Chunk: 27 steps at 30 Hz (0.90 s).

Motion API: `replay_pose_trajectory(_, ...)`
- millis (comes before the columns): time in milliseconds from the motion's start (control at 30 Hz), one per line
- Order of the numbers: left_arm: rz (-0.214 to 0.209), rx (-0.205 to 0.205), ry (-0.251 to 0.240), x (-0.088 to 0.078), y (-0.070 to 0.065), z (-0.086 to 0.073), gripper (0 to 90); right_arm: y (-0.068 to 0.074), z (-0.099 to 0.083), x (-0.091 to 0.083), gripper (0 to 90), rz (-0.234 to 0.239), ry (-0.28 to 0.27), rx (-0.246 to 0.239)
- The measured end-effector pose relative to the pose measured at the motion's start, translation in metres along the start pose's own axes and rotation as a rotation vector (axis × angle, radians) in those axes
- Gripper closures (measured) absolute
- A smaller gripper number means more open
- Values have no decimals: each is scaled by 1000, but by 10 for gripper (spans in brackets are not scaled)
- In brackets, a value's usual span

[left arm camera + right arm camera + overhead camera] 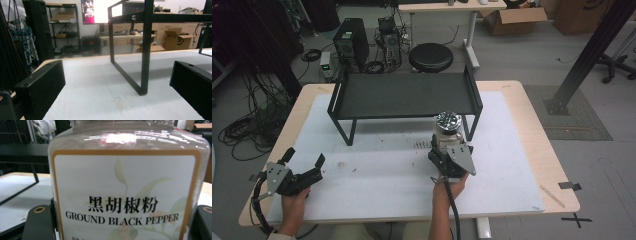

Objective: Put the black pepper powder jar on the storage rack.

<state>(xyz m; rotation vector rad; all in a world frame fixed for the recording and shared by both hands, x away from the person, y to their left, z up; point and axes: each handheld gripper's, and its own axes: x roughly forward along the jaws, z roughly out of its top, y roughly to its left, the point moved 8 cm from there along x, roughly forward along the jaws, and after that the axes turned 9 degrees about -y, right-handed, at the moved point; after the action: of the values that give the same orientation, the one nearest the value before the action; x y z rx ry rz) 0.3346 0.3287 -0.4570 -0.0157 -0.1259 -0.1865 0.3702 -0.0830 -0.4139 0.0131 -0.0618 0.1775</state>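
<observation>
The right hand-held gripper (446,145) is clenched on a jar of ground black pepper (447,131), with its jaws pressing both sides of the jar, as the right gripper view shows close up (127,195). The jar stands upright on the white mat (387,175), just in front of the right front leg of the black shelf rack (404,95). The left hand-held gripper (304,165) rests near the left front edge of the desk (532,125), released, with its jaws wide apart and nothing between them. Between both grippers the mat is open, and there is free room under the rack.
</observation>
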Motion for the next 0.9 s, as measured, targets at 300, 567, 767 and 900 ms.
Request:
replay_pose_trajectory(300, 1, -1, 0, 0, 0, 0, 5, 1, 25, -6, 257, 50, -31, 10)
replay_pose_trajectory(567, 1, 0, 0, 0, 0, 0, 5, 4, 54, -10, 256, 94, -75, 17)
replay_pose_trajectory(767, 2, -1, -1, 0, 0, 0, 5, 8, 70, -10, 256, 123, -97, 15)
replay_pose_trajectory(900, 2, -2, -2, 0, 0, 0, 5, 11, 79, -10, 256, 142, -111, 16)
